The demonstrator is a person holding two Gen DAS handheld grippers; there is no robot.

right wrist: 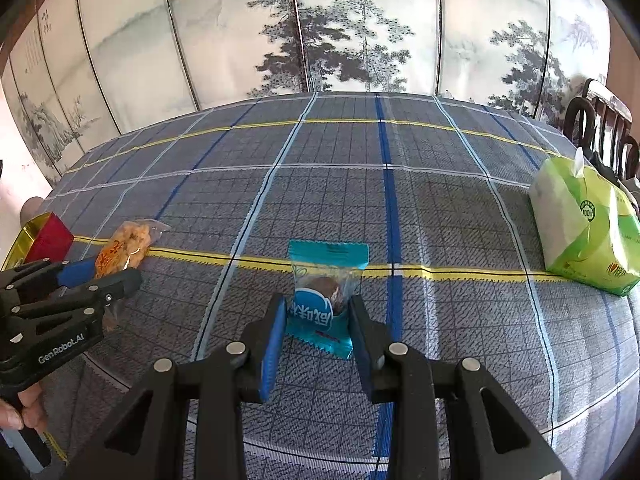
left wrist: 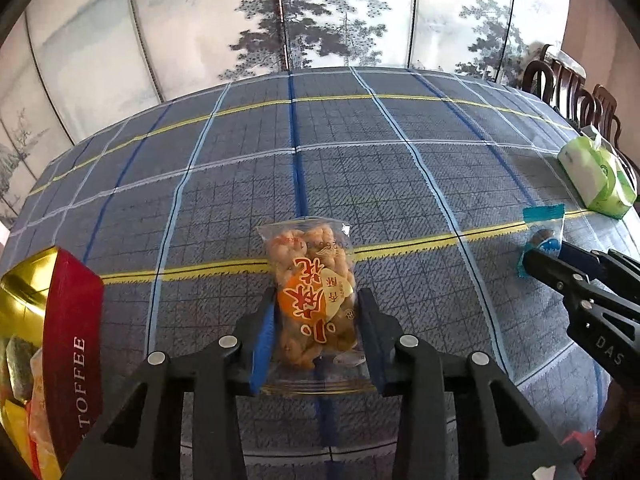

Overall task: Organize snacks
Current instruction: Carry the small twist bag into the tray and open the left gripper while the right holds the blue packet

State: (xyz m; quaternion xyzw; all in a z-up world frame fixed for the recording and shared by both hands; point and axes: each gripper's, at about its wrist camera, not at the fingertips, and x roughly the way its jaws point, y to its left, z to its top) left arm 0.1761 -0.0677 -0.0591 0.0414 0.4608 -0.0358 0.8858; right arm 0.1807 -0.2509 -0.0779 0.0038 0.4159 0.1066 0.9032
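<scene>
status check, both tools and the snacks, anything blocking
Left tool shut on orange snack bag. Right tool shut on teal snack packet. Toffee tin at left. Nothing blocking.

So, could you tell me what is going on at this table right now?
A person is sorting snacks with a handheld gripper in each hand. The left gripper has its jaws closed on an orange snack packet lying on the plaid tablecloth. The right gripper is shut on a teal snack packet. A red and gold toffee tin with snacks already inside sits at the left; a green tissue pack lies to the right.
</scene>
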